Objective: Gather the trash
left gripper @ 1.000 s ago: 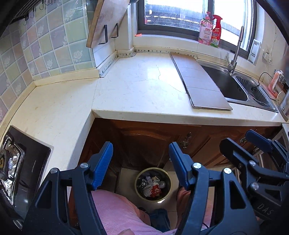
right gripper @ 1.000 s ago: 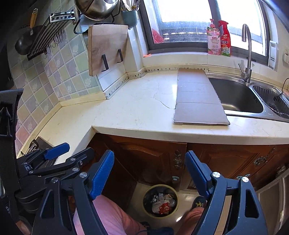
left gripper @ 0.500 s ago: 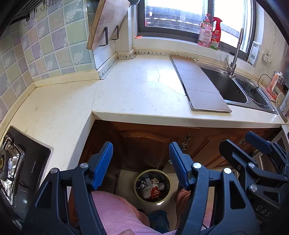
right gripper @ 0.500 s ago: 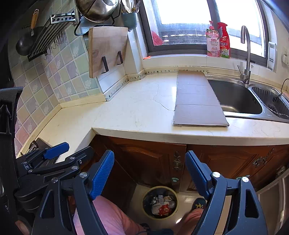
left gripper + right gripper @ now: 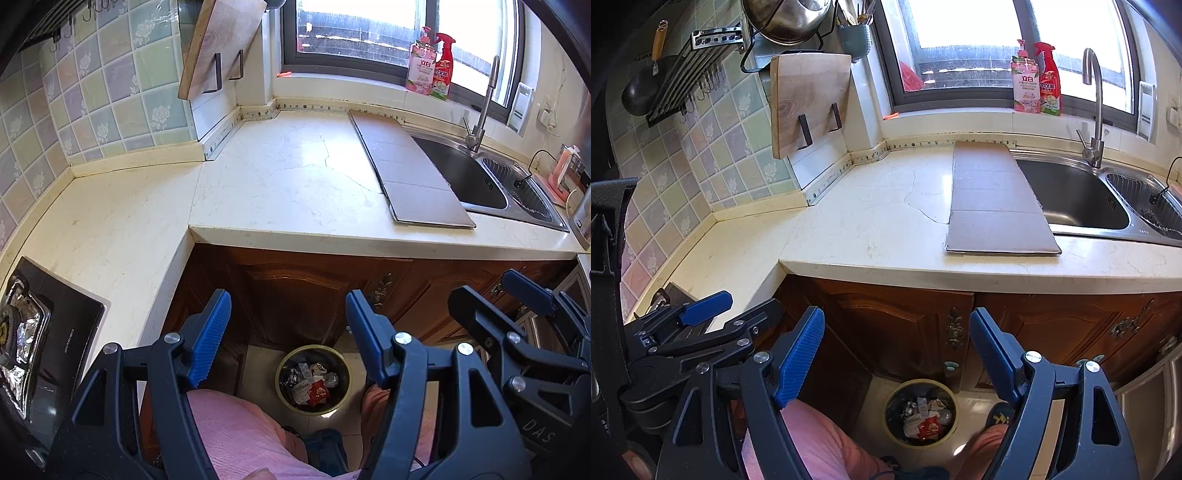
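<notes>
Looking down past the cream countertop [image 5: 280, 184], we see a round trash bin [image 5: 313, 380] on the floor below its front edge, before the wooden cabinet doors [image 5: 905, 332], with wrappers [image 5: 925, 419] inside. A cardboard sheet [image 5: 993, 206] lies on the countertop beside the sink [image 5: 1075, 195]. Our left gripper [image 5: 288, 332] and right gripper [image 5: 897, 350] hang tilted downward above the bin, fingers spread, holding nothing. Pink-clad legs [image 5: 236, 435] stand beside the bin.
</notes>
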Demonstrator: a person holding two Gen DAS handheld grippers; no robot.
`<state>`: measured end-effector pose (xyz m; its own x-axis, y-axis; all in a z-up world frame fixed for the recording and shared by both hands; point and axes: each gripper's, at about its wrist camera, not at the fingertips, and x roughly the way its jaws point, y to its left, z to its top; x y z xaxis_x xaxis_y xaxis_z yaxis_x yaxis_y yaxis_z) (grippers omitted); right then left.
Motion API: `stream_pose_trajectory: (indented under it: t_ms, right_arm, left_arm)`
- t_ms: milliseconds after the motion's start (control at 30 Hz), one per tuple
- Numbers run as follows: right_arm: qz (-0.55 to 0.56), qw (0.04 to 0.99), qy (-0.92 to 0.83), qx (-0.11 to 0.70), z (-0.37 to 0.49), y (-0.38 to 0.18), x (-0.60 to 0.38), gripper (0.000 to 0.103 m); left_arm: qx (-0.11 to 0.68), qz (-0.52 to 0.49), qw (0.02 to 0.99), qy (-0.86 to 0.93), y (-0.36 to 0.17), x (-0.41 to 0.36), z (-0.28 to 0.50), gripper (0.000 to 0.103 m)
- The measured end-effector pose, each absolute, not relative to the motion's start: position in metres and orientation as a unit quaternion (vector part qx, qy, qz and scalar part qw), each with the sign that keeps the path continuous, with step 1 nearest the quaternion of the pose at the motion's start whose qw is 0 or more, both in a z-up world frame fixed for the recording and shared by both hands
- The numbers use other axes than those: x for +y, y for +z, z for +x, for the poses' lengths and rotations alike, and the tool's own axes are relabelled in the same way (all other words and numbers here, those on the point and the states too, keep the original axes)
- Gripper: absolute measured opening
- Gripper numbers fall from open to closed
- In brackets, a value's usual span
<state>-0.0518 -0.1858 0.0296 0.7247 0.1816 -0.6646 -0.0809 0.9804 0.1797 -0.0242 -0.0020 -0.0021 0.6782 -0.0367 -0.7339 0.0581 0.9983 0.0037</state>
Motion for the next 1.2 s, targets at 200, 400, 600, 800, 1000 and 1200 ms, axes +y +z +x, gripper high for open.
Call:
stream_pose_trajectory:
  t_ms: [200,400,600,800,1000,1200]
  right_arm:
    - [0.071,0.926,0.070,0.365,-0.052,0.028,-0.183,0.082]
    - [0.072,0.926,0.070,0.365,-0.052,0.028,-0.183,0.082]
    - [0.074,0.925,0.068,0.366,-0.050,0.027,-0.179,0.082]
    - [0.075,0.925,0.068,0.367,-0.050,0.026,-0.180,0.082]
    - [0.077,0.925,0.066,0.367,-0.049,0.024,-0.176,0.082]
    - [0.079,0.924,0.064,0.369,-0.048,0.024,-0.174,0.082]
  left_arm:
    - [0.402,0.013,0.915,-0.024,-0.005,-0.001,-0.022,0.062]
    - [0.403,0.014,0.915,-0.024,-0.005,0.000,-0.021,0.062]
    - [0.404,0.014,0.915,-0.022,-0.006,0.000,-0.021,0.062]
    - [0.406,0.015,0.914,-0.020,-0.007,0.001,-0.019,0.062]
    - [0.407,0.017,0.913,-0.019,-0.008,0.001,-0.017,0.062]
    - [0.407,0.016,0.913,-0.019,-0.008,0.001,-0.018,0.062]
